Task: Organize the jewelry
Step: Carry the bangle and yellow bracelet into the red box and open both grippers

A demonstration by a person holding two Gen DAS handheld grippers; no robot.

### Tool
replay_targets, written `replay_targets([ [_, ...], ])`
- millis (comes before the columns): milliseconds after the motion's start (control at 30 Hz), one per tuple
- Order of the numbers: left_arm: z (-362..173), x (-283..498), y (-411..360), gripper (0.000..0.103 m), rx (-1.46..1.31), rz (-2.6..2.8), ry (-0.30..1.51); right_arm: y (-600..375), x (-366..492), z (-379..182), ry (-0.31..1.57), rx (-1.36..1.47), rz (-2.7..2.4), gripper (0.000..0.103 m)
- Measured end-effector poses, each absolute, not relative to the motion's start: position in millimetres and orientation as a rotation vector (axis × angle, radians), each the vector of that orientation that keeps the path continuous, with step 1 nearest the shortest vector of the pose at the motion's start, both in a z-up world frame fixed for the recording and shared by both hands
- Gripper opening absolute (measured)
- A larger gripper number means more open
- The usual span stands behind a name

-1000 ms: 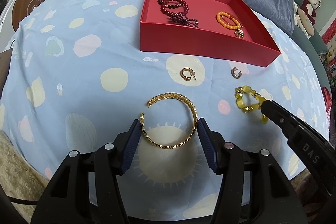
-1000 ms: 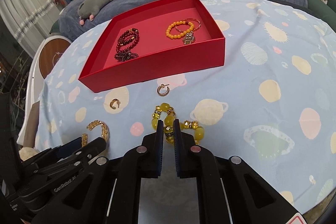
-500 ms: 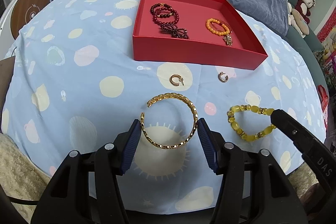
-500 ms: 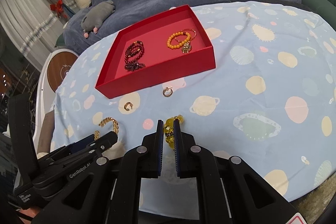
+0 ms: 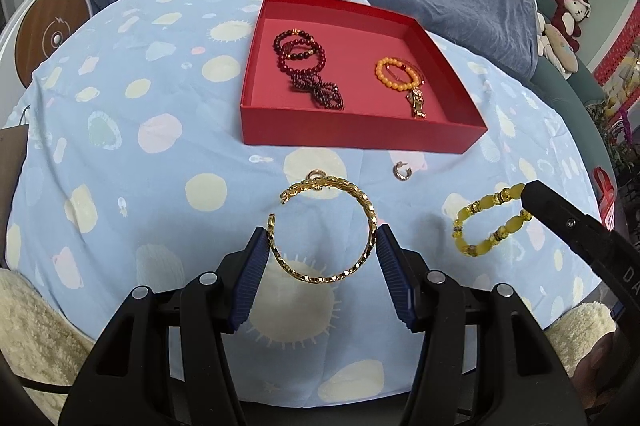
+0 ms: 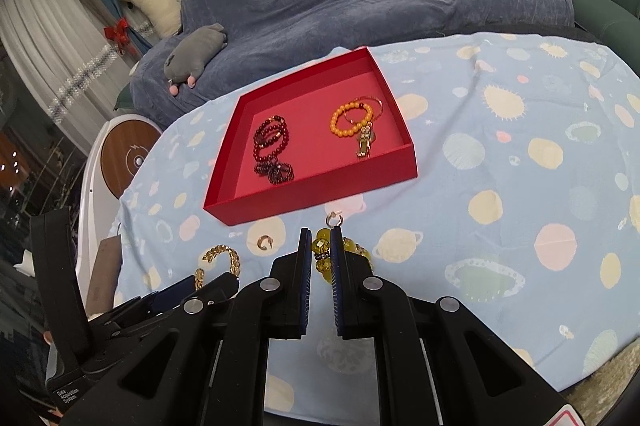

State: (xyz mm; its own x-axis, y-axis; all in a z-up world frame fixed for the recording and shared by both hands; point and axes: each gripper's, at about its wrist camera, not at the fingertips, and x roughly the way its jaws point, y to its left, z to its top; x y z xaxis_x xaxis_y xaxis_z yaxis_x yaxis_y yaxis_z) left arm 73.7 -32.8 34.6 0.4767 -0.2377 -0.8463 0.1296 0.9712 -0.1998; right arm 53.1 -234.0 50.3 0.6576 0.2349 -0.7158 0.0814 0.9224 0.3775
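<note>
Left gripper (image 5: 322, 251): ribbed blue pads clamped on either side of a gold cuff bangle (image 5: 325, 230), an open hoop of flat chain-like links, held clear above the cloth. Right gripper (image 6: 321, 246): jaws clenched narrow on a yellow bead bracelet (image 5: 490, 219), chunky translucent beads with small faceted spacers, dangling in a loop from the fingertips; mostly hidden behind the pads in the right wrist view. Beneath both, a pale blue tablecloth (image 5: 152, 162) printed with cream planets, suns and shells, slightly creased. Two small hoop earrings on the cloth just before the box: one silver-toned (image 5: 401, 171), one gold-toned (image 6: 264, 242), the latter perhaps ridged, too small to tell. Farther back, a shallow square red cardboard box (image 5: 352, 136), matte, straight-walled. Inside it, on the left, dark red round-bead bracelets (image 5: 299, 51) stacked beside a tangle of finer dark beads; on the right, an orange bead bracelet (image 5: 396, 72) with a gold charm trailing toward the front wall.
</note>
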Motion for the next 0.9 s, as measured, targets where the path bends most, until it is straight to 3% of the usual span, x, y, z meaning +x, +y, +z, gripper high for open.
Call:
replay_targets([
  [600,71.3,136.1,-37.8,0.053,-0.128,-0.236,0.961,-228.3,138.8,101.7,0.733,0.356,0.130,0.009],
  [900,72.0,188.5,-49.6,0.053,-0.102,-0.223,0.949,-214.5,183.6,89.0,0.753,0.340,0.137,0.009],
])
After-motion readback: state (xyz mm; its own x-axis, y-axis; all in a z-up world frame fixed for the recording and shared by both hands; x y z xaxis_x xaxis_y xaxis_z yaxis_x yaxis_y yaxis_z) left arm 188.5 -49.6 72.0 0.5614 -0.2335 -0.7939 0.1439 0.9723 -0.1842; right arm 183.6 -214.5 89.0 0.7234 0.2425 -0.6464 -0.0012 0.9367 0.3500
